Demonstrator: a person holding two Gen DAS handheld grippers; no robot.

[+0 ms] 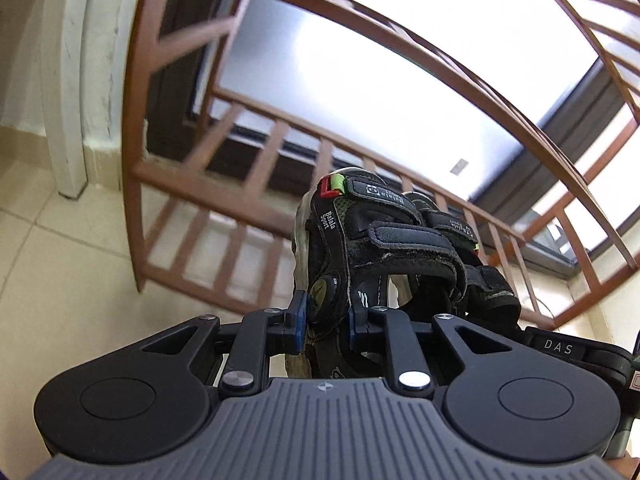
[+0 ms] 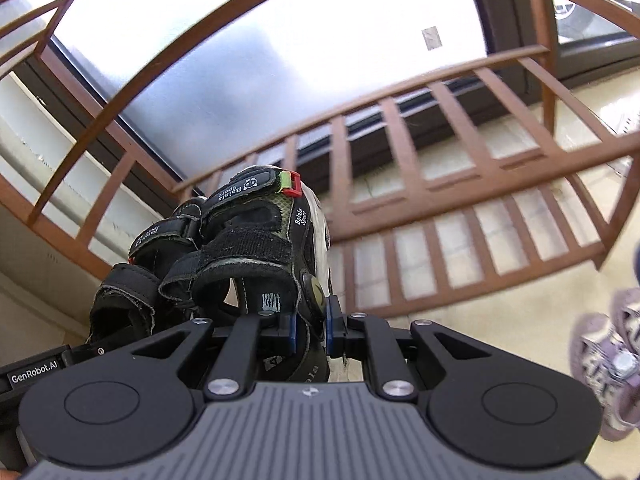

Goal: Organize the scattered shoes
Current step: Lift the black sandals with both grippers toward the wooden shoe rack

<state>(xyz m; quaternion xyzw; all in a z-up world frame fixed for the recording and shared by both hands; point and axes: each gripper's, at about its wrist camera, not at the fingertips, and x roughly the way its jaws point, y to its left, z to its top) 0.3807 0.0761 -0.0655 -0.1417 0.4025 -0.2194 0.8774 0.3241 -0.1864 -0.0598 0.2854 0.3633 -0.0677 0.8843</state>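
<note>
**Both tongs carry a sandal before the wooden rack**

My left gripper point(image 1: 324, 320) is clenched on the heel side of a black strapped sports sandal with a red buckle point(image 1: 360, 240), lifted off the cream tiled floor point(image 1: 60, 260). Its twin, the second black strapped sandal point(image 2: 256, 240), sits pinched at the heel edge between the blue pads of my right gripper point(image 2: 311, 326), touching the first. Both face the brown slatted wooden shoe rack point(image 2: 440, 140), near but apart from it. Far right, lilac sneakers point(image 2: 604, 360) lie on the floor.
</note>
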